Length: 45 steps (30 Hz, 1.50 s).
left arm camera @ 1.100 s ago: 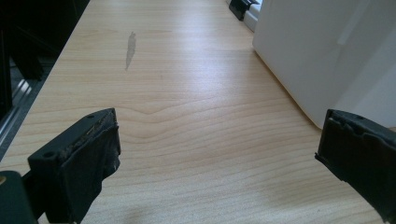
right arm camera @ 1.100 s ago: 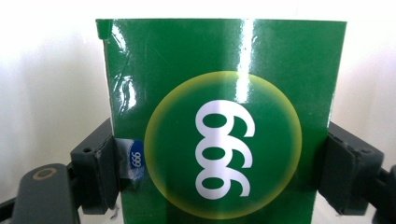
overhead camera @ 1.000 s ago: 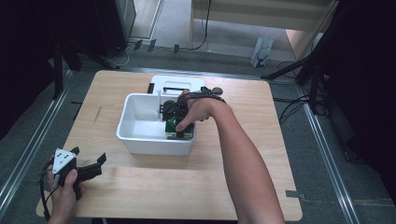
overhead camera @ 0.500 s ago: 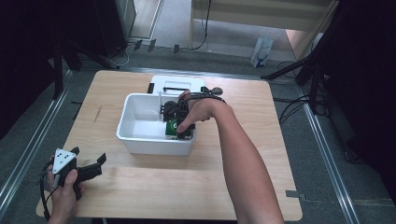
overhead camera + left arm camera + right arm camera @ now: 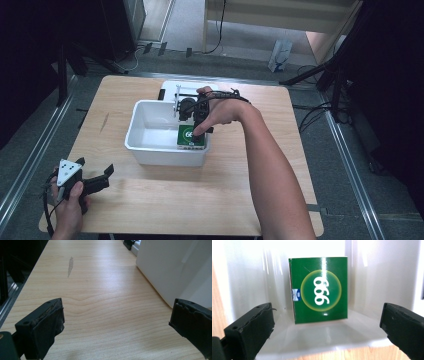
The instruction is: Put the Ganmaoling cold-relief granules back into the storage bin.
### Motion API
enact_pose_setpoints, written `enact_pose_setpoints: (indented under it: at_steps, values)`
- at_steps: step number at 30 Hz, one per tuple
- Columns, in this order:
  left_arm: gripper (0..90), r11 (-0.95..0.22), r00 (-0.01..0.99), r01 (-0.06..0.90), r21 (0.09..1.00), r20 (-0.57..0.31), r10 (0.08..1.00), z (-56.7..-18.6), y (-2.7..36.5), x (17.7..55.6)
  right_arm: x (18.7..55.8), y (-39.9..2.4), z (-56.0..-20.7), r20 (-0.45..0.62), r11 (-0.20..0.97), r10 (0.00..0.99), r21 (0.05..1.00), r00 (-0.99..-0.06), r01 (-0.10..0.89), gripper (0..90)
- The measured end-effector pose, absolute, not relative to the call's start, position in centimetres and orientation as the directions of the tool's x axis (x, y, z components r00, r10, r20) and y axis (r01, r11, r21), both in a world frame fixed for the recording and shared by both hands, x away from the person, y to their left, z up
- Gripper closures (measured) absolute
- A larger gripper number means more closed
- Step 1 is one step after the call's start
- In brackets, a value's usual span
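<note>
A green box marked "999" (image 5: 191, 136) lies flat in the near right corner of the white bin (image 5: 165, 156). In the right gripper view the green box (image 5: 319, 290) rests on the bin floor beyond the jaws. My right gripper (image 5: 196, 126) hangs over the bin and points down at the box. Its jaws (image 5: 327, 315) have just been opening; they stand wide apart with nothing between them. My left gripper (image 5: 95, 167) is held at the table's near left corner, open and empty (image 5: 119, 310), with the bin's outer wall (image 5: 170, 270) to its right.
The wooden table (image 5: 150, 210) carries a white flat item (image 5: 185, 86) and a small black part (image 5: 161, 94) behind the bin. A dark streak (image 5: 104, 122) marks the wood left of the bin. Metal rails run along both table sides.
The right hand has lifted a little above the bin and its jaws have parted from the green box, which stays lying in the bin. The left hand has kept still.
</note>
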<state>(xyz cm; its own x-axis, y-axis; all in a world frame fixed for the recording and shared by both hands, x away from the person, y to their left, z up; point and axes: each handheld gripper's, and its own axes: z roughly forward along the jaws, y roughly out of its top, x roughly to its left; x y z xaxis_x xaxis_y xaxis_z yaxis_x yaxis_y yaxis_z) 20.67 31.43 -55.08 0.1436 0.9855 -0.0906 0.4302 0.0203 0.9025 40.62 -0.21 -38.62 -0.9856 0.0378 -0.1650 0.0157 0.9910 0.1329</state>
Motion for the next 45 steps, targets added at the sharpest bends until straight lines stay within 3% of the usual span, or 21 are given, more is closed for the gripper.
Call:
enact_pose_setpoints:
  at_steps: [20, 37, 45]
  values:
    - [0.0, 0.016, 0.139, 0.429, 0.903, -0.083, 0.987, -55.1, 31.3, 20.7, 39.7, -7.2, -36.3, -0.214, 0.980, 0.118, 0.181, -0.970, 0.080, 0.0]
    - [0.0, 0.018, 0.136, 0.430, 0.903, -0.085, 0.987, -55.1, 31.3, 20.7, 39.1, -14.0, -39.1, -0.193, 0.961, 0.223, 0.208, -0.956, 0.183, 0.0]
    - [0.0, 0.020, 0.134, 0.427, 0.904, -0.085, 0.987, -55.1, 31.3, 20.7, 38.7, -17.3, -40.9, -0.162, 0.928, 0.307, 0.269, -0.938, 0.257, 0.0]
